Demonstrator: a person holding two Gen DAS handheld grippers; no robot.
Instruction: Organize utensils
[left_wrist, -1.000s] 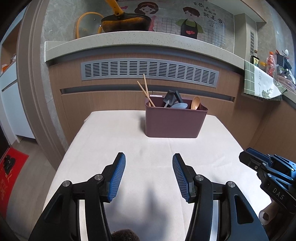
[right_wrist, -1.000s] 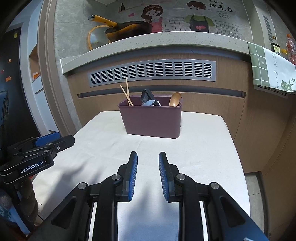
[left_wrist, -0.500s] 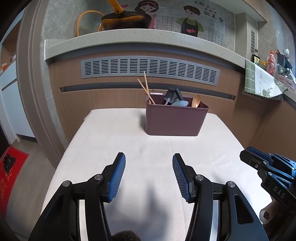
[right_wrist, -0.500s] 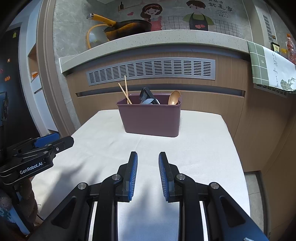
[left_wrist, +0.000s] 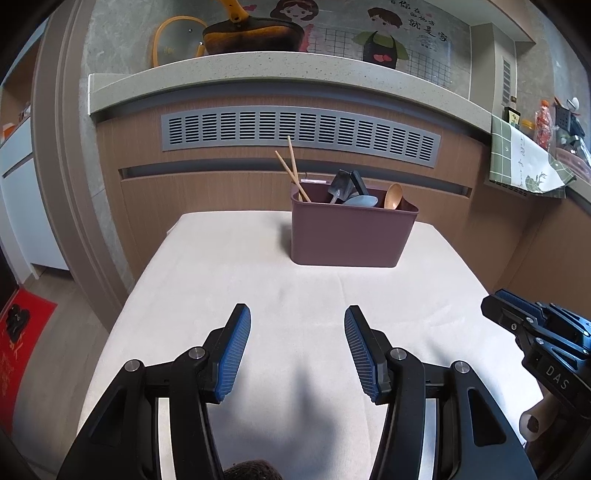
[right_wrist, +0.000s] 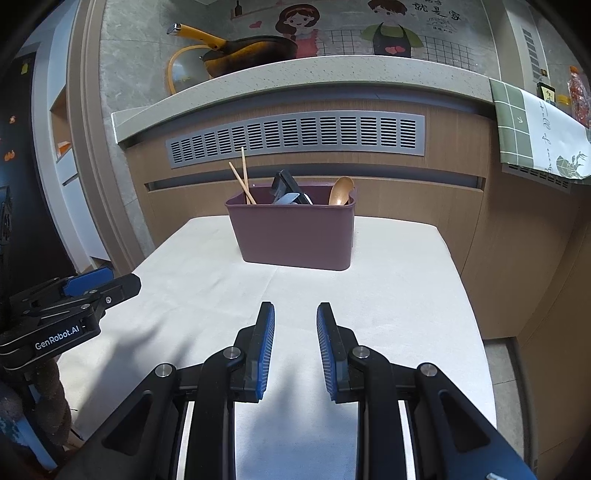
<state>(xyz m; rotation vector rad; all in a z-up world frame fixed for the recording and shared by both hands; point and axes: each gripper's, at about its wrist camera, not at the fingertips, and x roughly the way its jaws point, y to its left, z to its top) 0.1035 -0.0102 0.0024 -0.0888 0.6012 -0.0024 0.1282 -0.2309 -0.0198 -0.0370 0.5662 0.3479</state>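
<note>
Home kitchen: stone countertop (left_wrist: 280, 70), frying pan (left_wrist: 251, 37), dish towel (right_wrist: 532, 129), cartoon cook backsplash (right_wrist: 391, 33).

Bright, even light, sharp focus, soft shadows on the table (left_wrist: 258, 280), fisheye-bent dark corners.

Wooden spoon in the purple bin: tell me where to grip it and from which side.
Grip the light wooden spoon by its bowl, the only part showing above the rim of the purple plastic bin. Come from above at the bin's right end, since it stands nearly upright, clear of the dark utensils.
</note>
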